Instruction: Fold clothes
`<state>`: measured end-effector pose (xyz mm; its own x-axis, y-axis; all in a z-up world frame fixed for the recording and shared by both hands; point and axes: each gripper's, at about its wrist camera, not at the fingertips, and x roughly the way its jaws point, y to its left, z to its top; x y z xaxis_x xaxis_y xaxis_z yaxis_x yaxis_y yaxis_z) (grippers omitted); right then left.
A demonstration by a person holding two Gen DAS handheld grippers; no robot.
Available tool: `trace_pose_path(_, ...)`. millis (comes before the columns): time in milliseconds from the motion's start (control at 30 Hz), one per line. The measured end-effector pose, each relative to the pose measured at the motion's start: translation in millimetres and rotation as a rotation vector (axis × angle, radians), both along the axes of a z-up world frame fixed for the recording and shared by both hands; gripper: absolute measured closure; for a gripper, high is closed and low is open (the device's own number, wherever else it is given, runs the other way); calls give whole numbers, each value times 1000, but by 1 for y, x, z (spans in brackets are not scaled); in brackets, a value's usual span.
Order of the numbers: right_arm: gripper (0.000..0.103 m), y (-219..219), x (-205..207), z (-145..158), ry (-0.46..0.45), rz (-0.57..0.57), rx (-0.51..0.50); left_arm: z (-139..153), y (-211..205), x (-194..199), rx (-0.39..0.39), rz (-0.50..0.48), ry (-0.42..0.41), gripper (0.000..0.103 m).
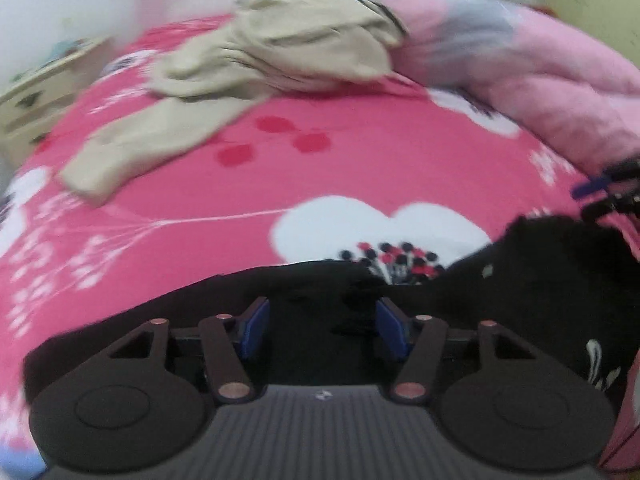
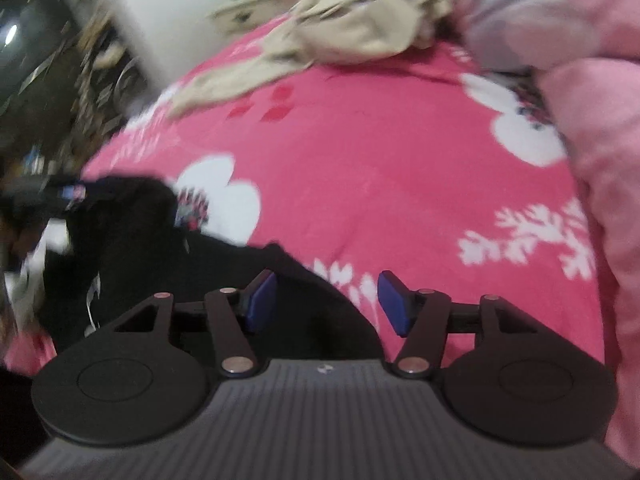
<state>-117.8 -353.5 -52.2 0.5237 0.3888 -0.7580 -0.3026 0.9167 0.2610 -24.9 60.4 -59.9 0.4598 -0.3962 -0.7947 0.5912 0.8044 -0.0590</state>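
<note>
In the left wrist view, the left tongs (image 1: 322,326) are seen at bottom centre with blue pads parted, nothing clamped, over a black garment (image 1: 520,280) spread across the lower frame. The right tongs (image 2: 326,304) are likewise shown parted and empty at bottom centre, the black garment's edge lying under them. A beige garment (image 1: 272,52) is crumpled at upper centre on the pink bedsheet (image 1: 360,160), beside a pink blanket (image 1: 540,72) at upper right.
</note>
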Motion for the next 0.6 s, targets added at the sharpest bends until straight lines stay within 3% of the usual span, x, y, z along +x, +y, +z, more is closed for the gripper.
trace_pose_path(200,49,30,19,-18,-6,205,-84,-14,-28,6,-8,-124,84,64)
trace_pose_path(267,64,43,22,-24,1,276,-121,-18,-39,4,-17,-142,85,74)
trace_pose_path(300,87,50,22,-28,1,297,-153,-19,-44,4,-28,-140,83,77)
trace_pose_path(333,99,53,22,-30,-7,305,-174,-18,-46,6,-49,-126,84,79)
trace_pose_path(433,102,41,18,-18,-82,216,-147,-7,-41,13,-117,-71,51,77)
trace_pose_path(533,102,12,11,-2,-130,55,-95,5,-29,20,-151,-36,26,62)
trace_pose_path(600,102,-5,8,-2,-122,-23,-80,7,-24,25,-123,-53,26,52)
